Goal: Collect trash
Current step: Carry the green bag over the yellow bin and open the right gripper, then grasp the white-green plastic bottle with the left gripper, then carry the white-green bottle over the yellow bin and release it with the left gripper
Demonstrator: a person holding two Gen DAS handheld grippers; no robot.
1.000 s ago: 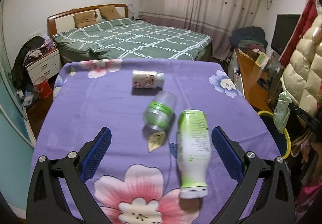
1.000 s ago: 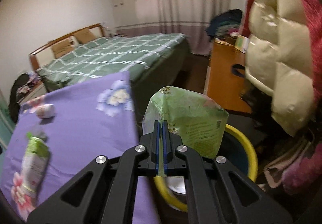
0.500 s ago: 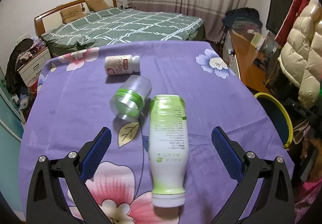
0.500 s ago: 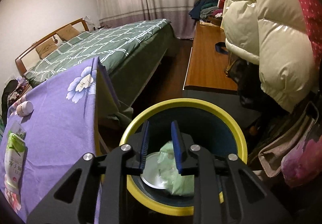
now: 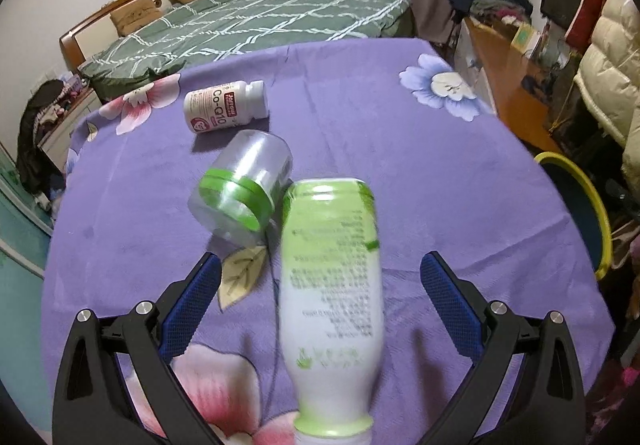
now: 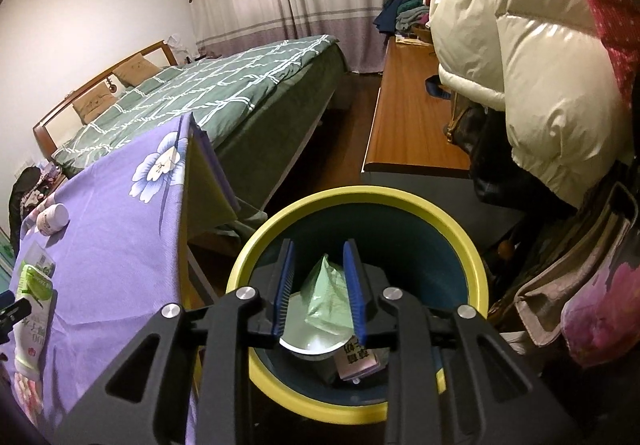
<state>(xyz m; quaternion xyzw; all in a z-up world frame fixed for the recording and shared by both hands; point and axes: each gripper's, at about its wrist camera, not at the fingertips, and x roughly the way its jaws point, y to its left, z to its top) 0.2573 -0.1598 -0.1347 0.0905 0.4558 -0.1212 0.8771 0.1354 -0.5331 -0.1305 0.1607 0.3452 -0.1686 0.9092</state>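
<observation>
With the left gripper [image 5: 320,285] spread wide around the green-and-white bottle [image 5: 332,309] lying on the worktop [image 5: 400,165], the clear jar [image 5: 244,189] (touching it ahead-left) could be knocked rolling, while the right gripper [image 6: 318,295] hangs parted and empty over the bin [image 6: 360,201].

Left hand-held gripper [image 5: 320,277] gapes wide; right hand-held gripper [image 6: 319,287] is partly parted, empty.
</observation>
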